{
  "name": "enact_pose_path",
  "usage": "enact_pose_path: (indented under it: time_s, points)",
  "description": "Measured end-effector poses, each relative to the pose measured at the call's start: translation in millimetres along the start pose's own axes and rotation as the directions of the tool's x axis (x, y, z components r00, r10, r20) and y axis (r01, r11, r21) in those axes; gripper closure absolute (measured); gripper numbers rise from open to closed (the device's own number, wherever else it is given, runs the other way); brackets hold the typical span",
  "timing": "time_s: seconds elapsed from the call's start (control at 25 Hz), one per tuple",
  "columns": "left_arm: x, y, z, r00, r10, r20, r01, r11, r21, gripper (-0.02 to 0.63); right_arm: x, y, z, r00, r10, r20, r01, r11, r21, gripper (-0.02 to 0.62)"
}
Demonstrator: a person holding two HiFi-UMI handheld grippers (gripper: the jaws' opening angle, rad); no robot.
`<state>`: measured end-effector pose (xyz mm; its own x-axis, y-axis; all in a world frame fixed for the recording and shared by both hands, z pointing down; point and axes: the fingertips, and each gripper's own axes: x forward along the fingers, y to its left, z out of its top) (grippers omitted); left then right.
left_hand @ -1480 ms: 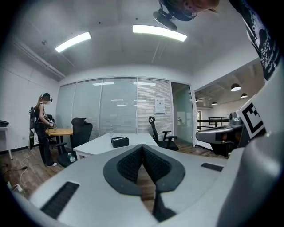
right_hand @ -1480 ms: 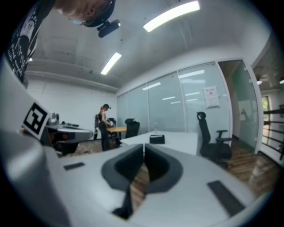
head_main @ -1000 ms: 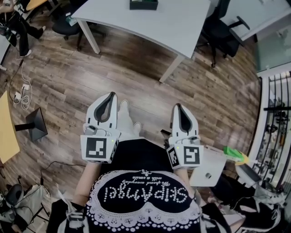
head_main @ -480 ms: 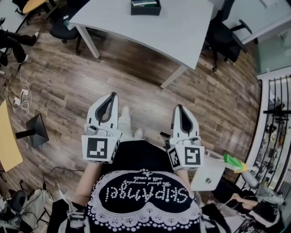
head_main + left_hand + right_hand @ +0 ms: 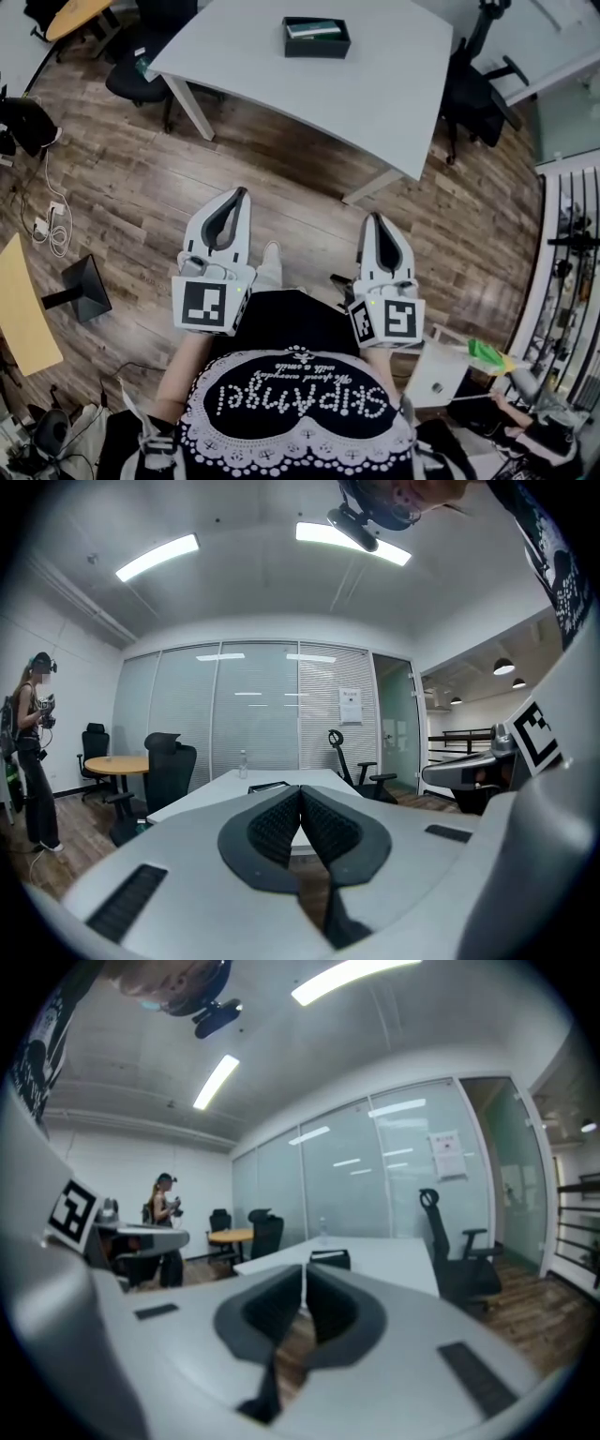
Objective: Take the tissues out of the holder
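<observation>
A black box-shaped holder (image 5: 317, 37) with tissues inside sits on the far side of a white table (image 5: 375, 84), well ahead of both grippers. The left gripper view shows the holder (image 5: 267, 786) as a small dark box, and so does the right gripper view (image 5: 330, 1258). My left gripper (image 5: 240, 193) is held at waist height over the wooden floor, its jaws shut with nothing between them (image 5: 301, 790). My right gripper (image 5: 375, 217) is level with it to the right, also shut and empty (image 5: 305, 1269). Neither touches the table.
Black office chairs (image 5: 473, 89) stand to the right of the table, and another (image 5: 141, 66) to its left. A dark stand base (image 5: 84, 286) and cables (image 5: 52, 211) lie on the floor at left. A white unit (image 5: 436, 375) is at my right. A person (image 5: 33, 752) stands far left.
The table and the holder have slid lower and nearer in the head view as I step toward them. Both grippers stay shut, held the same way in front of me.
</observation>
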<state>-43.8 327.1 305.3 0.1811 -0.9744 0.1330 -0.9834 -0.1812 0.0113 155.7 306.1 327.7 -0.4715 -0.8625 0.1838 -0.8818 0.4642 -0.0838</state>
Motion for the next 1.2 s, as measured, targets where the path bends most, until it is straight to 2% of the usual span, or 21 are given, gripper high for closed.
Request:
enact_pose_path:
  time_s: [0.28,0.56,0.76,0.96,1.2]
  points:
    - [14,37,-12,1.0,-0.009,-0.005,0.009,1.0,-0.008,0.583,26,11,-6,0.999,-0.038,0.005,0.038,0.999,0.006,0.561]
    - [28,47,-9,1.0,-0.001,-0.016,0.0,1.0,-0.027,0.583,36,5,-1,0.999,-0.047,-0.018,0.047,0.999,0.0,0.561]
    - [34,59,-20,0.999,0.021,-0.04,-0.023,0.999,-0.04,0.583,50,6,-7,0.999,-0.036,-0.036,0.036,0.999,0.002,0.561]
    - [50,64,-21,0.998,0.035,-0.044,-0.036,0.999,-0.019,0.583,64,-3,-9,0.998,-0.02,-0.061,0.021,1.0,0.013,0.561]
    - [89,64,-16,0.997,0.057,-0.057,-0.059,0.998,-0.027,0.583,101,-27,-1,0.997,0.011,-0.075,-0.01,1.0,0.013,0.561]
